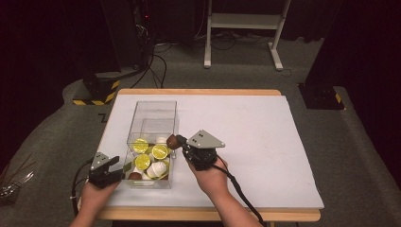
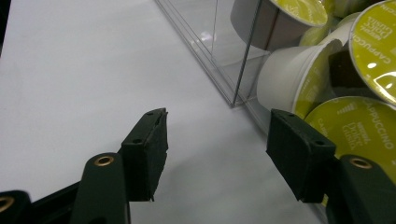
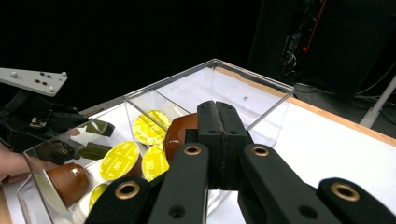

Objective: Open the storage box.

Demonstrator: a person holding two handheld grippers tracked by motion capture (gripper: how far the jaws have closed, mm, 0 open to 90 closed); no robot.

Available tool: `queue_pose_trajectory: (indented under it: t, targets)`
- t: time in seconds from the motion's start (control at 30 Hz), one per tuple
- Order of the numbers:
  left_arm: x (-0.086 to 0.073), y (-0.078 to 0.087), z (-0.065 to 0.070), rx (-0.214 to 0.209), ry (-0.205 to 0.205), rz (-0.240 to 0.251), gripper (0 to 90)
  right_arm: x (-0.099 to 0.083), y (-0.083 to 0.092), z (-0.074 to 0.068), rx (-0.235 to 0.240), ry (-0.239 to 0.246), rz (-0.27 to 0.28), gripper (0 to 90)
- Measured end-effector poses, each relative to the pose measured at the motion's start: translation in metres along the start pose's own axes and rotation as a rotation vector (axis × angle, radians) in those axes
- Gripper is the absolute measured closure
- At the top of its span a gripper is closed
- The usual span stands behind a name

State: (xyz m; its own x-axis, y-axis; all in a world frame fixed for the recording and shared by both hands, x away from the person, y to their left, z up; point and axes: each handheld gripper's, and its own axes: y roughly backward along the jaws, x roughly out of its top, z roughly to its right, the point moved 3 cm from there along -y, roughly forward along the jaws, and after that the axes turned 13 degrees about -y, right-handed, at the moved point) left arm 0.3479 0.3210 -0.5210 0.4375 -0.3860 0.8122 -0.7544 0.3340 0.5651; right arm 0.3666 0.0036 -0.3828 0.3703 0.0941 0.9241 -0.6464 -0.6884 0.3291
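We hold a brown capsule (image 1: 171, 141) by its rim in the shut jaws of our right gripper (image 1: 181, 142), above the right wall of the clear box (image 1: 152, 109) near the table's (image 1: 255, 127) front left corner. Several capsules (image 1: 150, 160) already lie heaped at the box's near end; its far half is bare, so filling seems partly done. Our left gripper (image 1: 117, 166) stands half open and empty against the box's left wall. The left gripper view reads "cappuccino" on the yellow lids (image 2: 373, 44); the high view cannot.
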Motion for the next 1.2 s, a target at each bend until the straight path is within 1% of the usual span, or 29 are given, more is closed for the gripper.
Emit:
queue_pose_trajectory:
  t: [0.17,0.3,0.53,0.93,1.2]
  targets:
    - [0.0,0.0,0.0,0.0,0.004,0.001,38.6,0.001,0.001,0.008,-0.023,-0.004,0.004,90.0]
    - [0.0,0.0,0.0,0.001,0.0,0.0,38.6,0.001,0.003,0.015,-0.042,-0.005,0.009,90.0]
    - [0.0,0.0,0.0,0.001,0.001,0.0,38.6,0.001,0.01,0.029,-0.076,-0.017,0.017,90.0]
    - [0.0,0.0,0.0,0.0,0.004,-0.002,38.6,-0.001,0.024,0.061,-0.153,-0.041,0.016,90.0]
    - [0.0,0.0,0.0,0.002,0.0,-0.003,38.6,-0.004,0.03,0.082,-0.202,-0.068,0.015,90.0]
